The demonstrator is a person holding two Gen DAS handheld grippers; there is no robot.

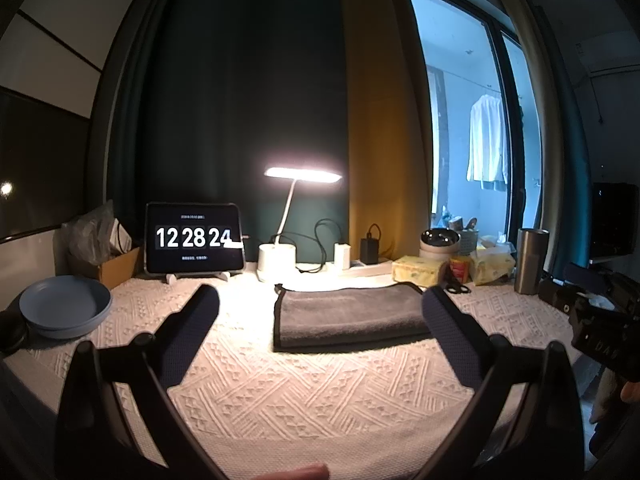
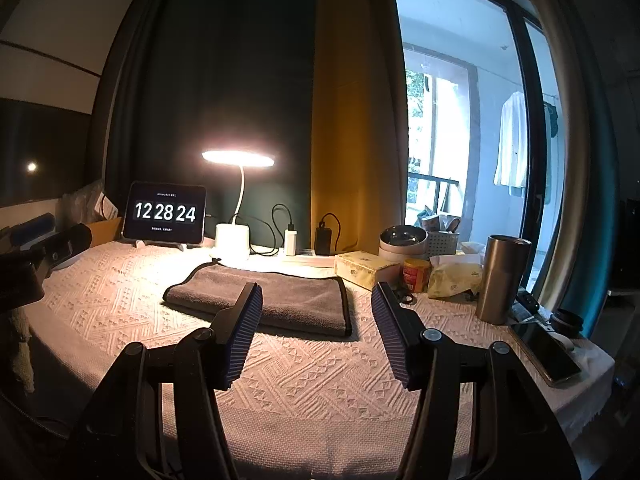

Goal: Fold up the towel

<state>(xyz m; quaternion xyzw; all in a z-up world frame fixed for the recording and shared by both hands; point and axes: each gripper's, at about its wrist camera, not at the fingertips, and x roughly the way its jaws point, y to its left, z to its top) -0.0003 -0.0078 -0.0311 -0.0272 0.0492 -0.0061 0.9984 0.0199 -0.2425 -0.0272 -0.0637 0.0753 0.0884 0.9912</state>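
Note:
A grey towel with dark edging (image 1: 348, 316) lies folded into a flat rectangle on the cream patterned tablecloth (image 1: 280, 392). It also shows in the right wrist view (image 2: 276, 300). My left gripper (image 1: 320, 300) is open and empty, held above the cloth in front of the towel, not touching it. My right gripper (image 2: 316, 300) is open and empty, hovering just short of the towel's near edge. The right gripper's body shows at the right edge of the left wrist view (image 1: 600, 320). The left gripper's body shows at the left edge of the right wrist view (image 2: 36, 256).
At the back stand a tablet clock (image 1: 195, 237), a lit desk lamp (image 1: 296, 208) and chargers on a power strip (image 1: 360, 260). A blue plate (image 1: 66, 306) sits left. Tissue packs (image 2: 368, 268), a red can (image 2: 416, 274), a steel tumbler (image 2: 502, 278) and a phone (image 2: 546, 350) sit right.

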